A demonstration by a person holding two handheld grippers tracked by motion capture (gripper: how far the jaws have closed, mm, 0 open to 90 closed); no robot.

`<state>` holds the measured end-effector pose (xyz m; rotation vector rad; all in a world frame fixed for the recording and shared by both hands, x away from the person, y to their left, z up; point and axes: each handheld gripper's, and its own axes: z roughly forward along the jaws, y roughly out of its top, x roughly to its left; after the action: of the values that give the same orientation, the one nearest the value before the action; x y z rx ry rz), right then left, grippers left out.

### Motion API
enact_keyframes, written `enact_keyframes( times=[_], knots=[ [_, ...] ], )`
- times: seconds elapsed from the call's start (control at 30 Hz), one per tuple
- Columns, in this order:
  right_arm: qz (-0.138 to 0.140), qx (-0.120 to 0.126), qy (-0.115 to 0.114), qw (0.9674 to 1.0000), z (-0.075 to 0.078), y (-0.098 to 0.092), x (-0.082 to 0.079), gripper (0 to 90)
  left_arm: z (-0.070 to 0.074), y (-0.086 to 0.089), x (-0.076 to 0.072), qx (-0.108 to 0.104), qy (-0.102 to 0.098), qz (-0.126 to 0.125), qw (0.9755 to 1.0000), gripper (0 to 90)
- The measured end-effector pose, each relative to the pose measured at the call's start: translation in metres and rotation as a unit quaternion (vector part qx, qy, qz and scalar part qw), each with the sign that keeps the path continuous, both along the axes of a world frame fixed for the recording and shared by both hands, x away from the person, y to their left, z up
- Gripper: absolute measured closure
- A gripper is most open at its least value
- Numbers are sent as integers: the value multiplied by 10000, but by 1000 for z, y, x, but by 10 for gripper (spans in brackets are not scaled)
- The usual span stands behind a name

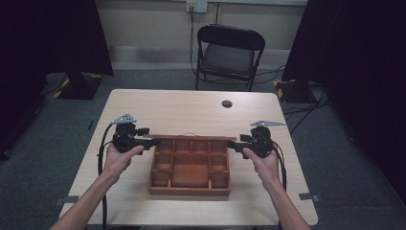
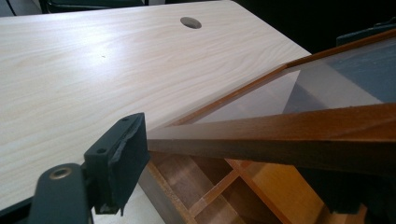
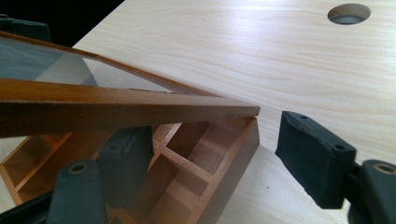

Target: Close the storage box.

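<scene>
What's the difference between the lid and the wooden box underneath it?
The lid is a thin frame around a clear pane, while the box is split by slats into many compartments. The lid is lifted and tilted above the box, while the box lies flat on the table. Both are made of the same reddish-brown wood.

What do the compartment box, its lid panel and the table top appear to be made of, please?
Compartment box: reddish-brown wood, probably stained and lightly varnished; grain shows on the dividers.
Lid frame: the same brown wood, with a soft sheen.
Lid panel: clear glass or acrylic; the table shows through it.
Table top: pale wood-grain surface, likely laminate; smooth and evenly glossy.
</scene>
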<state>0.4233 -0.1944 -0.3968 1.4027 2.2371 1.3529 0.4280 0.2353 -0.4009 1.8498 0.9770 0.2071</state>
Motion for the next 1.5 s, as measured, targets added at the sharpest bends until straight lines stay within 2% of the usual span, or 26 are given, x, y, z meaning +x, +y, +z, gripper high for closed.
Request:
enact_keyframes(
  times=[0.27, 0.37, 0.47, 0.53, 0.6, 0.63, 0.7, 0.77, 0.83, 0.93, 1.03, 1.1, 1.23, 1.33, 1.37, 1.43, 1.5],
  knots=[
    [-114, -71, 108, 9999, 0, -9, -6, 315, -2, 1, -2, 11, 41, -13, 10000, 191],
    [-220, -139, -6, 9997, 5, -19, -7, 357, -1, -1, -6, 31, 15, 17, 10000, 191],
    [-355, -158, 59, 9992, 6, -25, -6, 405, -1, -3, -9, 71, -103, 61, 9999, 191],
    [-309, -89, 45, 9995, 7, -26, -5, 423, -1, -4, -11, 19, -66, 5, 10000, 191],
    [-291, -112, -47, 9995, 11, -25, -5, 433, 0, -5, -14, 132, -101, -41, 9999, 191],
    [-236, -71, -86, 9997, 13, -24, -6, 443, 0, -6, -17, 200, -126, -59, 9997, 191],
    [-152, -28, -195, 9997, 20, -21, -6, 454, -2, -6, -19, 182, -163, -82, 9997, 187],
    [27, 106, -266, 9996, 27, -17, -5, 494, -3, -5, -21, 122, -110, -74, 9998, 185],
    [160, 172, -280, 9993, 33, -13, -6, 516, -4, -4, -23, 131, -153, -67, 9998, 183],
    [432, 240, -430, 9979, 47, -4, -10, 548, -4, -4, -25, 163, -168, -98, 9997, 182],
    [675, 257, -492, 9962, 57, 9, -12, 538, -6, -5, -28, 169, -151, -123, 9997, 180],
    [863, 274, -460, 9948, 61, 19, -13, 512, -6, -5, -30, 163, -163, -124, 9997, 188],
    [1209, 444, -478, 9905, 66, 38, -15, 521, -6, -5, -33, 204, -206, -116, 9995, 186],
    [1469, 371, -400, 9876, 68, 54, -16, 537, -8, -5, -34, 264, -191, -154, 9993, 179],
    [1469, 371, -400, 9876, 68, 54, -16, 537, -8, -5, -34, 264, -191, -154, 9993, 177],
    [1721, 365, -340, 9838, 67, 70, -18, 555, -11, -7, -36, 317, -176, -203, 9991, 175],
    [1766, 373, -319, 9831, 67, 74, -18, 561, -11, -8, -36, 351, -169, -240, 9990, 175]
  ],
)
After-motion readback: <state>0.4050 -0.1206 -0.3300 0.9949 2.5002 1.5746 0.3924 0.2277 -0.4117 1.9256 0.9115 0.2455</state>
